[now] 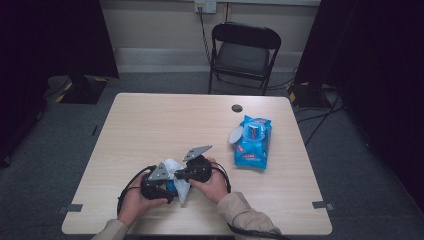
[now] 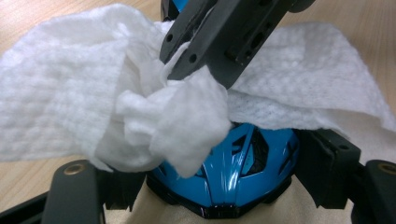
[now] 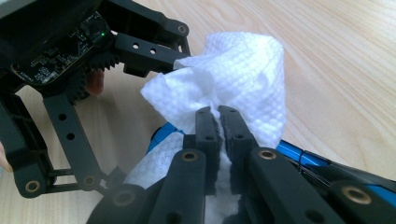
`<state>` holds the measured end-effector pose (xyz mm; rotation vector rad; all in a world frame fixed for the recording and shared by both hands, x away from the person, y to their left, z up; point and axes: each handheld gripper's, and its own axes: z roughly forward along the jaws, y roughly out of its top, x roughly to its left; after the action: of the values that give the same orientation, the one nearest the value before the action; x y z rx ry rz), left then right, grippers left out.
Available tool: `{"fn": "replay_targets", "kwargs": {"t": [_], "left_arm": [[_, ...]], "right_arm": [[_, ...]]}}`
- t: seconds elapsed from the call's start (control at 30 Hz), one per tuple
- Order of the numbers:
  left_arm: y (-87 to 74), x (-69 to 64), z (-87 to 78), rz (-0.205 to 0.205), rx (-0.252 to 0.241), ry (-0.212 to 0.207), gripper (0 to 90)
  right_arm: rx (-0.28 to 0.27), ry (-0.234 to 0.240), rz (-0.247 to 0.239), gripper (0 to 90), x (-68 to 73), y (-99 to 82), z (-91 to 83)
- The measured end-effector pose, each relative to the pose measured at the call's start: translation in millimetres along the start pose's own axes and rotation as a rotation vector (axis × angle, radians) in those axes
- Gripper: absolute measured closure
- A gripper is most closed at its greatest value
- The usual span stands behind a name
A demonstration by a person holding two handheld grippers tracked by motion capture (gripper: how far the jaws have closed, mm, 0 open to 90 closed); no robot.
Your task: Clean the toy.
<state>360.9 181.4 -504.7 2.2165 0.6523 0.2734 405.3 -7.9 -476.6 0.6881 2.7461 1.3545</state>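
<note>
Between right gripper (image 3: 218, 112) pads: wipe (image 3: 243, 70).

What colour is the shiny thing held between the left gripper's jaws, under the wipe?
Glossy blue with black trim, seen best in the left gripper view.

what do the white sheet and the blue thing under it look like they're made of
White crumpled sheet: seems a soft nonwoven wipe or paper cloth, matte, with a fine dimpled emboss and limp folds. Glossy blue object with black openings: looks like hard moulded plastic, shiny, with sharp light streaks on its curved surface; it could be lacquered, the look leaves that open.
</note>
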Motion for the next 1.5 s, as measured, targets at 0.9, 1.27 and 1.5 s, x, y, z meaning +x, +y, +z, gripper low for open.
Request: {"fn": "replay_targets", "kwargs": {"t": [0.9,1.27,1.5], "left_arm": [[-0.1,-0.3,0.2,-0.005,-0.004,-0.001,25.6],[0.0,0.1,0.0,0.002,0.0,0.0,25.6],[0.0,0.1,0.0,0.001,0.0,0.0,25.6]], "right_arm": [[-0.013,-0.072,0.055,87.5,-23.0,-7.6,-25.4],[-0.032,-0.124,0.097,87.5,-40.1,-18.0,-37.9],[-0.029,-0.146,0.109,87.5,-46.9,-20.2,-43.3]]}}
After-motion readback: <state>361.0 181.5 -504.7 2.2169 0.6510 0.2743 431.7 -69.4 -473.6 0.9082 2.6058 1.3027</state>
